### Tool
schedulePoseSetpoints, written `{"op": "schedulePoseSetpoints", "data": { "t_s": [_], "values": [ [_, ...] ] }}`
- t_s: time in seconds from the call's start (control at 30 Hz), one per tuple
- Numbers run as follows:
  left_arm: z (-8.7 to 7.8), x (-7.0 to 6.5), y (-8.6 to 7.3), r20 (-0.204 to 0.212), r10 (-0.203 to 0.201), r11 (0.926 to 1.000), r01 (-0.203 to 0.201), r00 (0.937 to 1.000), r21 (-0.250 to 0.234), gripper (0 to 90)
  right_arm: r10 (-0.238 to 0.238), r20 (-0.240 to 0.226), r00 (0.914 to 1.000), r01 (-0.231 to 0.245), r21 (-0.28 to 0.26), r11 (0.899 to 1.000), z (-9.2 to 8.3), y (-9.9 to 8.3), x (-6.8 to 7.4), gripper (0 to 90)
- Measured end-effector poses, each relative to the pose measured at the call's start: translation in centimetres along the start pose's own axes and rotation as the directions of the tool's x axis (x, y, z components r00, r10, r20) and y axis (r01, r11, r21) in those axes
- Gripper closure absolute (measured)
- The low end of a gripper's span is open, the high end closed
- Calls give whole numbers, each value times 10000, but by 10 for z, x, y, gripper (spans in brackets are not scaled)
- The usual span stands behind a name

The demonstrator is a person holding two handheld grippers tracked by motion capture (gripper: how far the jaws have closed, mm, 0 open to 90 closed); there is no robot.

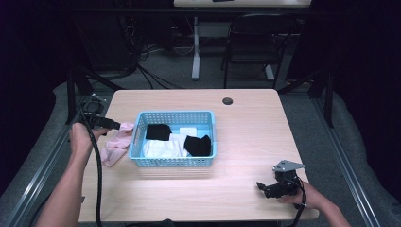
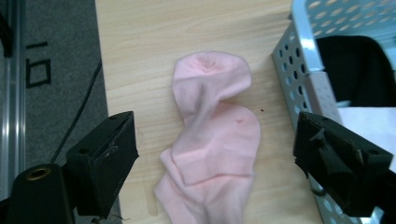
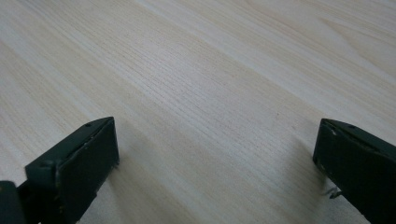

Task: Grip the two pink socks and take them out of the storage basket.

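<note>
Pink sock [image 2: 215, 140] lies crumpled on the wooden surface [image 1: 246, 137], just beside the blue basket [image 1: 174, 161] of black and white socks. Left hand-held gripper [image 2: 215, 158] hangs over it, jaws wide, holding nothing. Right hand-held gripper [image 3: 217, 163] gapes over bare wood.

- Setting: a laboratory or data-recording workspace rather than a home.
- A light wood-grain laminate table [image 1: 246, 123] with a round cable grommet [image 1: 227, 101] stands on grey carpet.
- Dark metal frame rails [image 1: 38, 165] flank the table on both sides.
- Loose black cables [image 1: 151, 75] trail across the floor behind it.
- A black office chair [image 1: 253, 42] and a white-legged second desk [image 1: 196, 47] stand farther back, with dark surroundings at either side.
</note>
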State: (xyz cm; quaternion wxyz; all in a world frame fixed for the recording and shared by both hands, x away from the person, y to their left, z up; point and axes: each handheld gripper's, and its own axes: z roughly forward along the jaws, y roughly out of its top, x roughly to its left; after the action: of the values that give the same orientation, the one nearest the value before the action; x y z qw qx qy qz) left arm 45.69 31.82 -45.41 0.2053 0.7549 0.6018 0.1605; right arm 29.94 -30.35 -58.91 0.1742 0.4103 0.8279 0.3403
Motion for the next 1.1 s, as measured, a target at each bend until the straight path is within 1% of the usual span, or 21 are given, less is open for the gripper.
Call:
{"op": "schedulePoseSetpoints", "data": {
  "t_s": [0.03,0.07,0.1,0.17,0.2,0.23,0.27,0.3,0.33,0.37,0.4,0.43,0.57,0.6,0.63,0.77,0.8,0.83,0.87,0.97,1.1],
  "values": [
    [-6,-2,-4,-71,74,9999,-74,9999,-110,127,0,0,10000,0,0,10000,0,0,0,0],
    [-16,-5,-12,-224,300,9992,-306,9993,-268,102,1,7,10000,-1,2,10000,0,0,0,0],
    [-16,-5,-12,-224,300,9992,-306,9993,-268,88,1,7,10000,-1,2,10000,0,0,0,0],
    [-24,-7,-22,-170,334,9984,-341,9993,-447,83,-6,6,10000,6,-7,10000,0,0,0,0],
    [-30,-9,-30,-241,464,9973,-477,9986,-562,71,0,5,10000,0,-13,10000,0,0,0,0],
    [-30,-9,-30,-241,464,9973,-477,9986,-562,65,2,5,10000,-2,2,10000,0,0,0,0],
    [-35,-11,-40,-139,424,9965,-433,9990,-709,56,2,5,10000,-2,2,10000,0,0,0,0],
    [-35,-11,-40,-139,424,9965,-433,9990,-709,50,2,5,10000,-2,2,10000,0,0,0,0],
    [-38,-13,-50,-171,479,9958,-491,9987,-770,46,-3,-9,10000,3,5,10000,0,0,0,0],
    [-38,-13,-50,-171,479,9958,-491,9987,-770,38,-3,-9,10000,3,5,10000,0,0,0,0],
    [-39,-17,-61,-163,553,9952,-564,9983,-804,31,0,8,10000,0,4,10000,0,0,0,0],
    [-39,-17,-61,-163,553,9952,-564,9983,-804,26,0,8,10000,0,4,10000,0,0,0,0],
    [-35,-22,-79,-93,599,9946,-605,9982,-846,7,18,-22,10000,-18,-14,10000,0,0,0,0],
    [-30,-26,-92,-39,577,9952,-578,9983,-795,1,18,-40,10000,-18,-17,10000,0,0,0,0],
    [-30,-26,-92,-39,577,9952,-578,9983,-795,1,18,-40,10000,-18,-17,10000,0,0,0,0],
    [-12,-33,-116,34,457,9972,-454,9990,-588,0,20,-21,10000,-20,-11,10000,0,0,0,0],
    [-3,-34,-127,63,350,9980,-346,9994,-530,0,3,4,10000,-3,2,10000,0,0,0,0],
    [-3,-34,-127,63,350,9980,-346,9994,-530,0,3,4,10000,-3,2,10000,0,0,0,0],
    [6,-35,-137,101,174,9988,-169,9998,-462,0,7,-3,10000,-7,2,10000,0,0,0,0],
    [12,-35,-145,170,78,9992,-71,9998,-395,0,18,-45,10000,-18,-17,10000,0,0,0,0],
    [16,-37,-151,41,207,9989,-205,9998,-421,0,22,-28,10000,-22,-11,10000,0,0,0,0]
  ]
}}
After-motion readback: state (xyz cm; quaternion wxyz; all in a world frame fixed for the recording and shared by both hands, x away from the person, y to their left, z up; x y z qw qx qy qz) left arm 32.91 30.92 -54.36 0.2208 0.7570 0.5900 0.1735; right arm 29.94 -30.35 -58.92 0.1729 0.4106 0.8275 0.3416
